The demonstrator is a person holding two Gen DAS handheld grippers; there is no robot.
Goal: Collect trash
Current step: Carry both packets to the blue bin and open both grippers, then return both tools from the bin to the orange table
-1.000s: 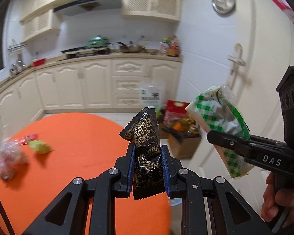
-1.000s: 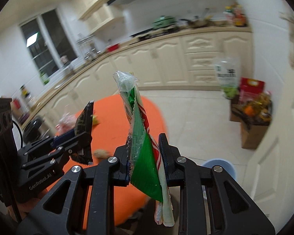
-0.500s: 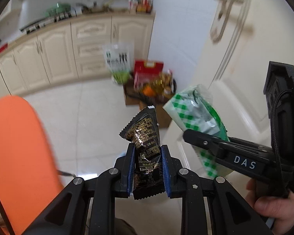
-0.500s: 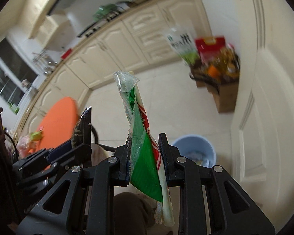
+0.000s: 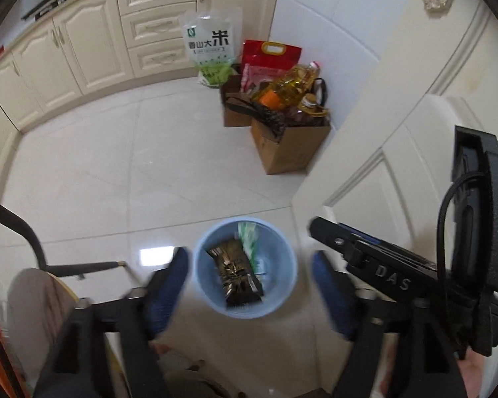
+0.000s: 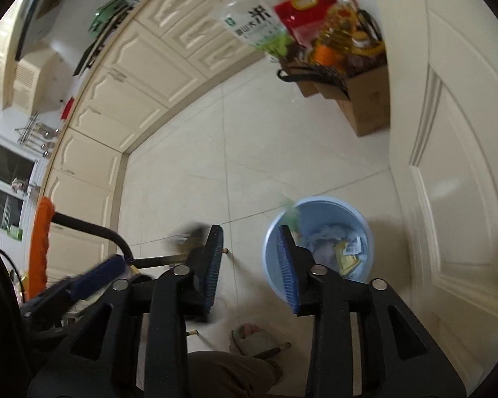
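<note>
A: Trash first: the dark wrapper (image 5: 237, 273) is inside the rim of the blue bin (image 5: 284, 285), seemingly falling. The left gripper (image 5: 249, 285) has just opened wide, empty.

B: And the right gripper (image 6: 250, 265)?

A: Its jaws have just parted too, nothing between them. The green-checked wrapper (image 5: 248, 237) is near the bin's far rim.

B: The risk?

A: I think light film can drift and catch the rim, or land on the floor (image 5: 116, 172) beyond.
</note>
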